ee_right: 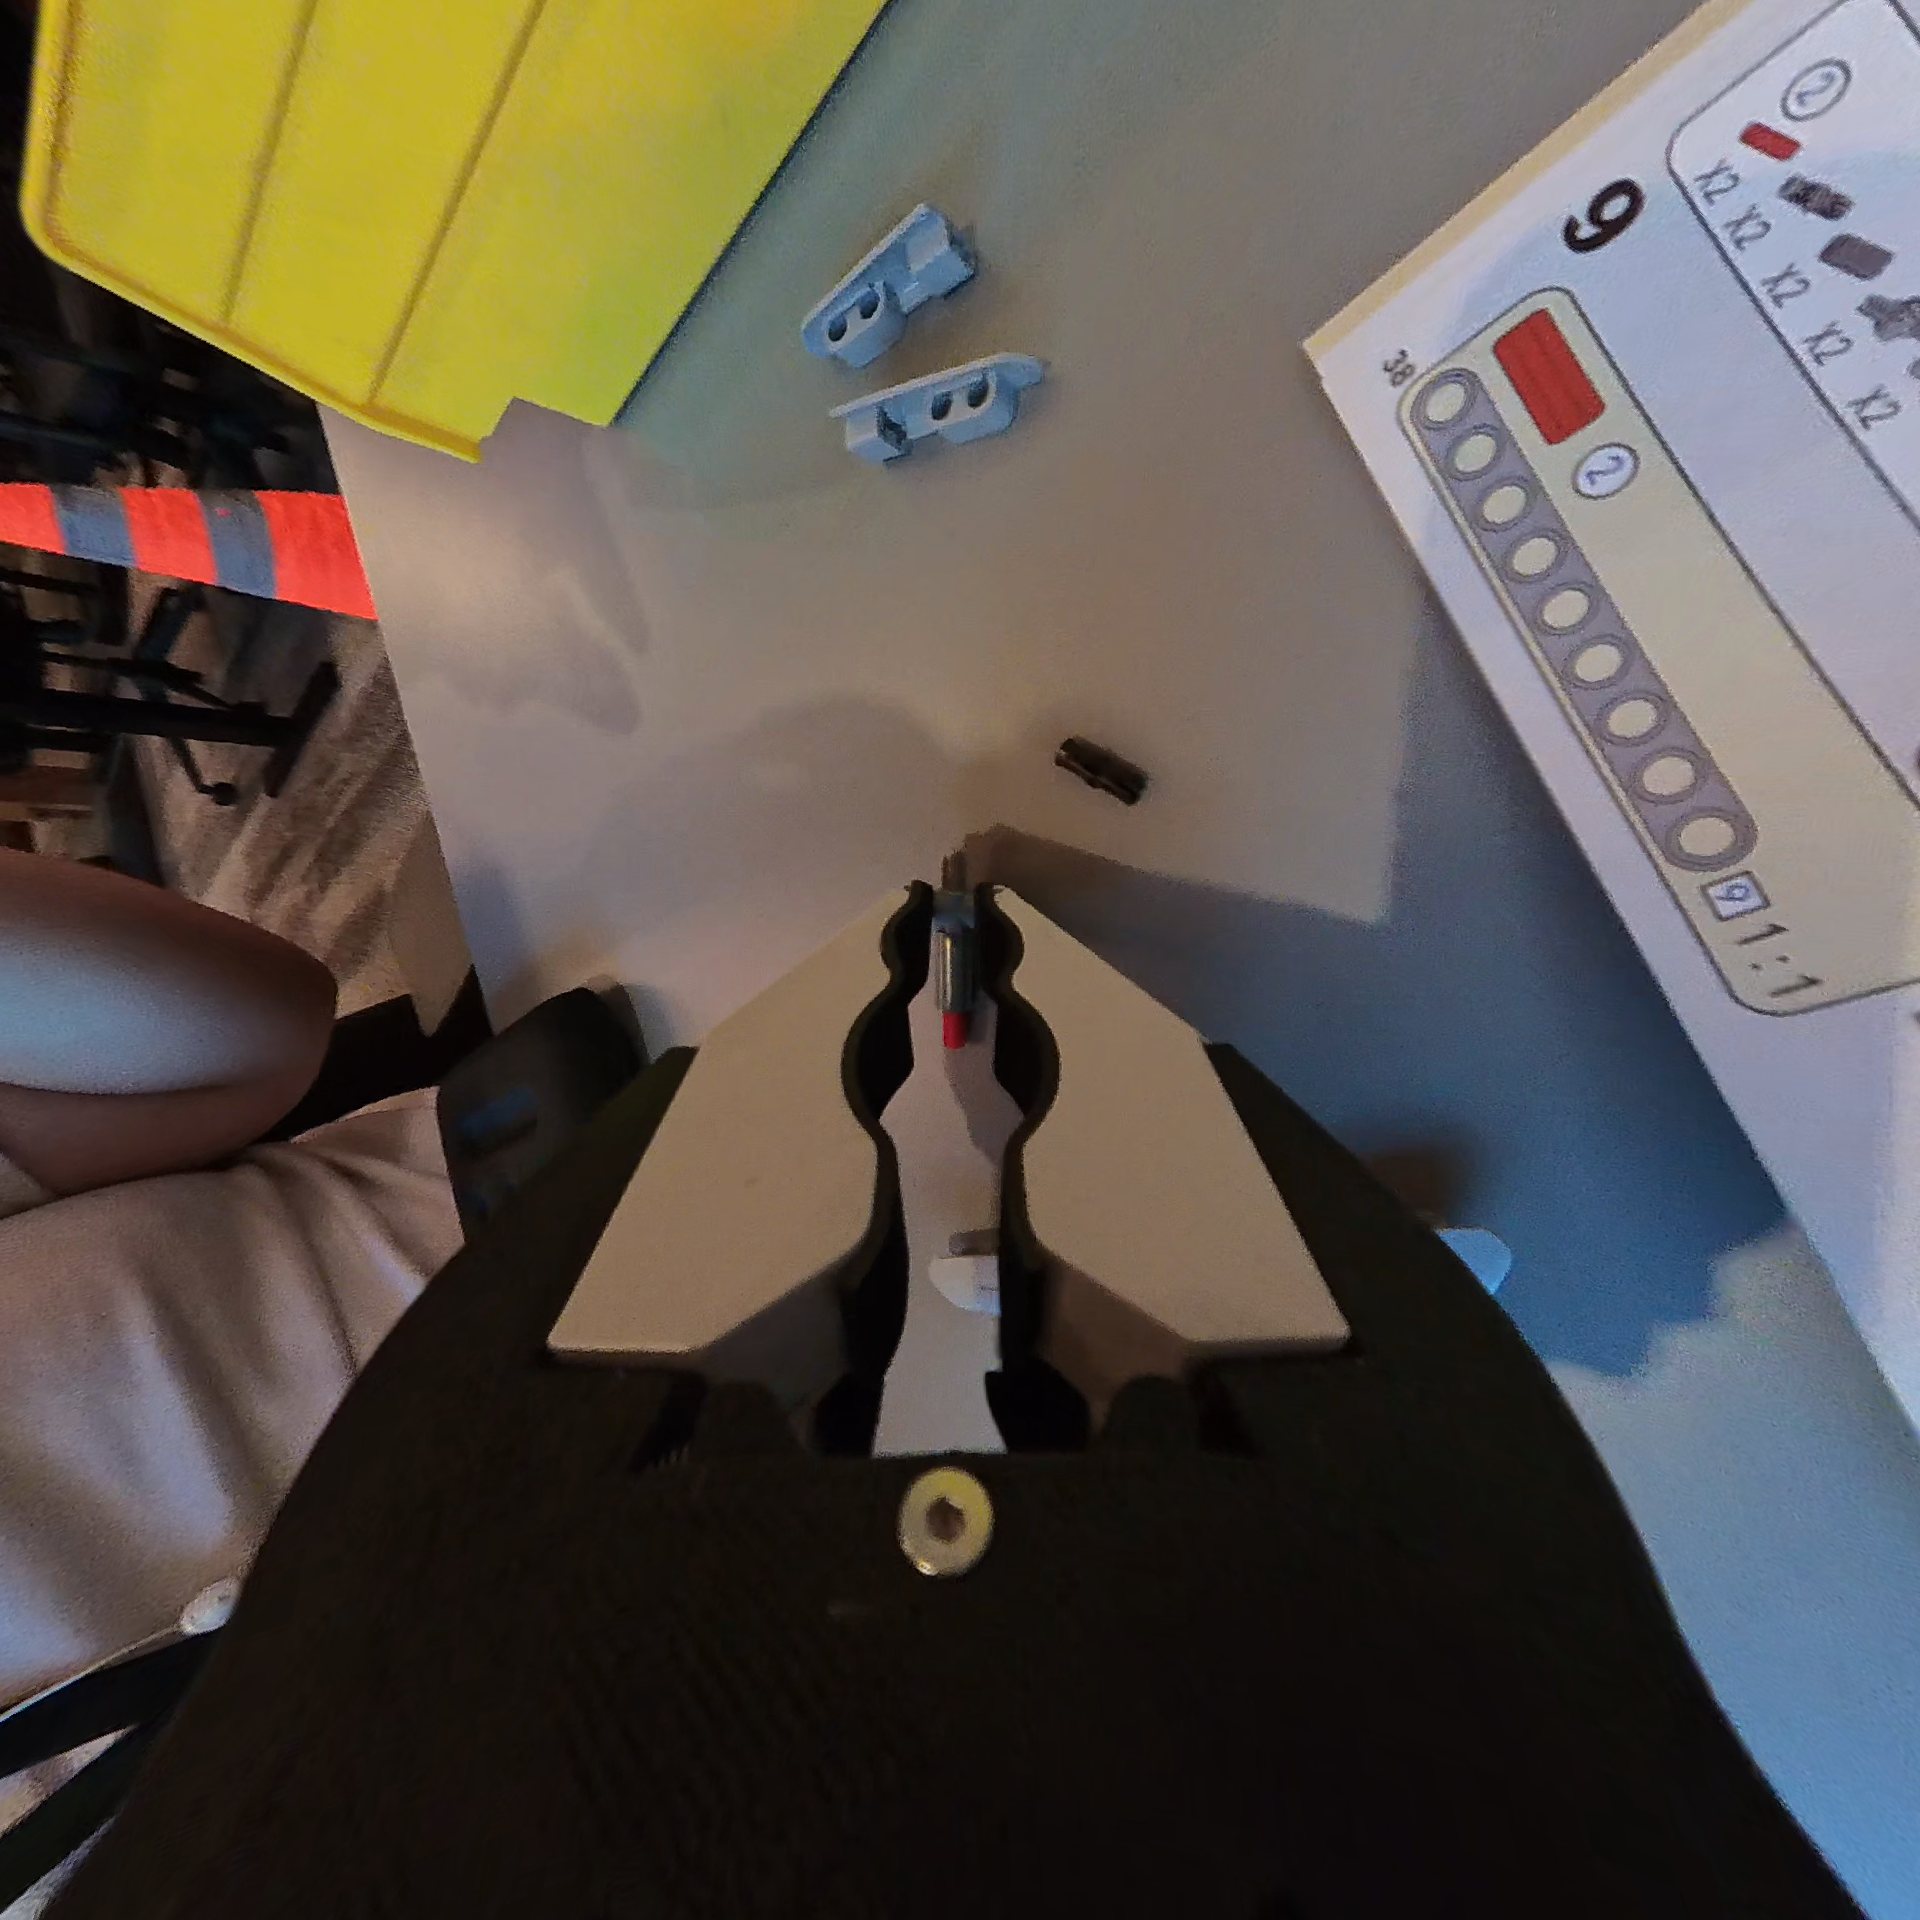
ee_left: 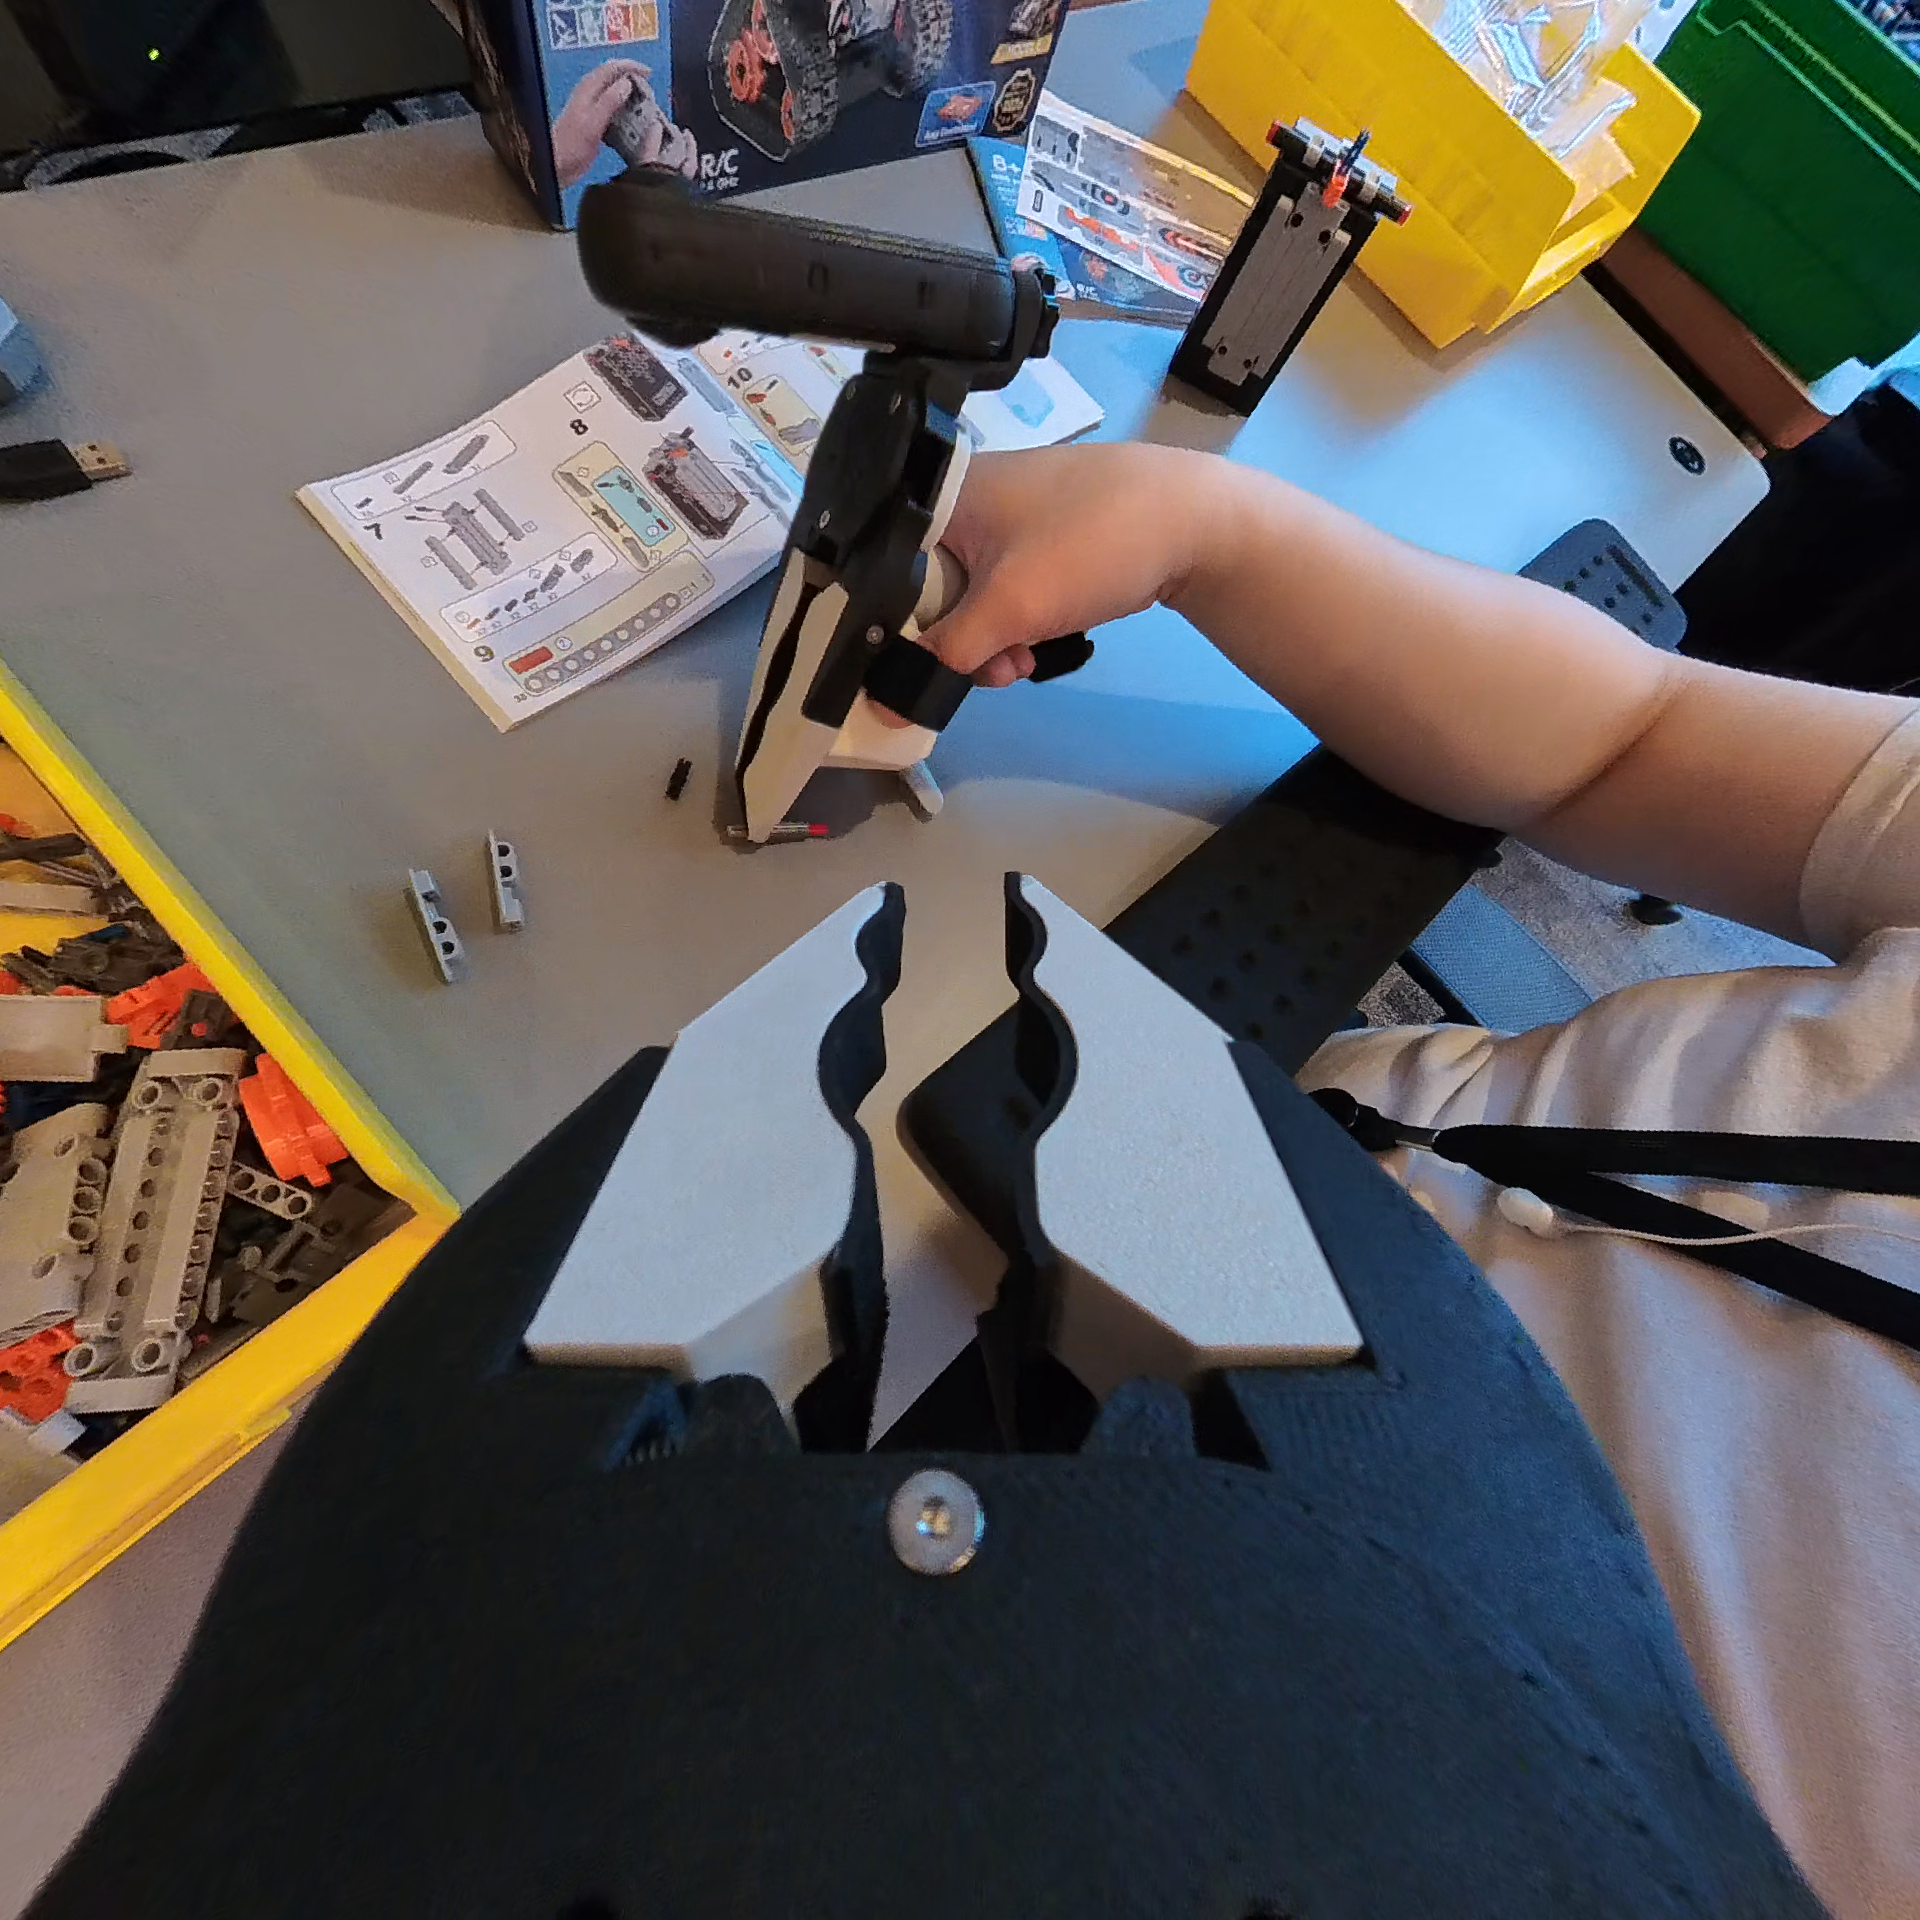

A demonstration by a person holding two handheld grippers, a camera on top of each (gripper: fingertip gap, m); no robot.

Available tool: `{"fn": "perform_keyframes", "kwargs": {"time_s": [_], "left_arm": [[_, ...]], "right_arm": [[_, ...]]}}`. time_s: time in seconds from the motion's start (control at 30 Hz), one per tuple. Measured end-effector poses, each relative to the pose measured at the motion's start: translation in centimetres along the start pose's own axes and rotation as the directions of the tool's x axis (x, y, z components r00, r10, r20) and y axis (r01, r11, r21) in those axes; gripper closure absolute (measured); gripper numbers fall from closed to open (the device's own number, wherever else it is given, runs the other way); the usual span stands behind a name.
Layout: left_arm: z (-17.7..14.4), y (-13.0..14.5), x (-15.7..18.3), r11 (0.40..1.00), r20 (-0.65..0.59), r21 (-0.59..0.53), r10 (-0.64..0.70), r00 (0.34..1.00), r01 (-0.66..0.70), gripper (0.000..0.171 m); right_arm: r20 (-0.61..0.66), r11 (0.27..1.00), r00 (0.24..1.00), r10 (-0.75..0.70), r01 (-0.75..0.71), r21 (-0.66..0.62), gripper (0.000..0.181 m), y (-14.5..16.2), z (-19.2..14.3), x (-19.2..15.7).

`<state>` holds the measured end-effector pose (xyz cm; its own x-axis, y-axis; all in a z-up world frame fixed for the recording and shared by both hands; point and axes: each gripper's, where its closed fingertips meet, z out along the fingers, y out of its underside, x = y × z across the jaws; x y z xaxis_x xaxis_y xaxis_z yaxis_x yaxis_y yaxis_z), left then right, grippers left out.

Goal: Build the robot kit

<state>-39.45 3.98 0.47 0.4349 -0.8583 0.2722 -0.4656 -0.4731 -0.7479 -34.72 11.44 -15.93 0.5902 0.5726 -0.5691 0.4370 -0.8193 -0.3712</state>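
Note:
My right gripper (ee_right: pixel 952 894) is shut on a small grey pin with a red end (ee_right: pixel 954 971), tips down at the grey table (ee_right: pixel 727 665). In the left wrist view the same gripper (ee_left: pixel 769 826) stands upright on the table, held by a hand (ee_left: pixel 1039 561), with the pin (ee_left: pixel 784 830) at its tips. My left gripper (ee_left: pixel 954 888) is open and empty, hovering just short of it. A small black pin (ee_right: pixel 1099 767) (ee_left: pixel 677 779) lies beside the right gripper. Two light grey bracket pieces (ee_right: pixel 904 312) (ee_right: pixel 940 407) (ee_left: pixel 434 925) (ee_left: pixel 505 881) lie to the left.
An open instruction booklet (ee_left: pixel 551 530) (ee_right: pixel 1662 540) lies on the table. A yellow bin (ee_left: pixel 218 1340) of loose building parts stands at the left. A built black and grey assembly (ee_left: pixel 1278 270), a toy box (ee_left: pixel 769 83), more yellow (ee_left: pixel 1434 177) and green bins (ee_left: pixel 1808 177) stand behind. The left gripper's tips are roughly 20 cm from the right gripper's.

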Motion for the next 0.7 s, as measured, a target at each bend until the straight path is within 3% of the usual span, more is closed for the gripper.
{"fn": "perform_keyframes", "kwargs": {"time_s": [0.2, 0.27, 0.37, 0.47, 0.57, 0.7], "left_arm": [[-0.4, -0.4, -0.5, 0.999, 0.01, 0.032, -0.015, 1.0, 0.015, 0.154], [-0.6, -0.7, -0.7, 0.998, 0.011, 0.062, -0.032, 0.999, 0.032, 0.153], [0.3, -2.2, -0.4, 0.991, 0.021, 0.126, -0.045, 0.999, 0.042, 0.145], [3.7, -3.8, 1.0, 0.998, 0.063, 0.048, 0.028, 0.998, -0.031, 0.126], [8.5, -7.1, 1.9, 0.989, 0.185, 0.034, 0.134, 0.974, -0.142, 0.095], [17.1, -7.8, 4.5, 0.985, 0.204, 0.019, 0.162, 0.966, -0.169, 0.052]], "right_arm": [[-0.119, 0.996, 0.989, -0.083, 0.085, 0.015, 0.156, -0.5, -2.1, 0.6], [-0.157, 0.989, 0.979, -0.128, 0.137, 0.049, 0.156, -0.9, -4.6, 0.1], [-0.384, 0.951, 0.903, -0.194, 0.27, 0.154, 0.152, -1.8, -11.4, -0.2], [-0.589, 0.877, 0.799, -0.123, 0.365, 0.313, 0.137, -1.5, -19.0, -1.1], [-0.727, 0.829, 0.681, 0.085, 0.357, 0.431, 0.121, 1.5, -24.7, 0.7], [-0.826, 0.84, 0.499, 0.261, 0.305, 0.449, 0.102, 8.3, -27.0, 6.5]]}}
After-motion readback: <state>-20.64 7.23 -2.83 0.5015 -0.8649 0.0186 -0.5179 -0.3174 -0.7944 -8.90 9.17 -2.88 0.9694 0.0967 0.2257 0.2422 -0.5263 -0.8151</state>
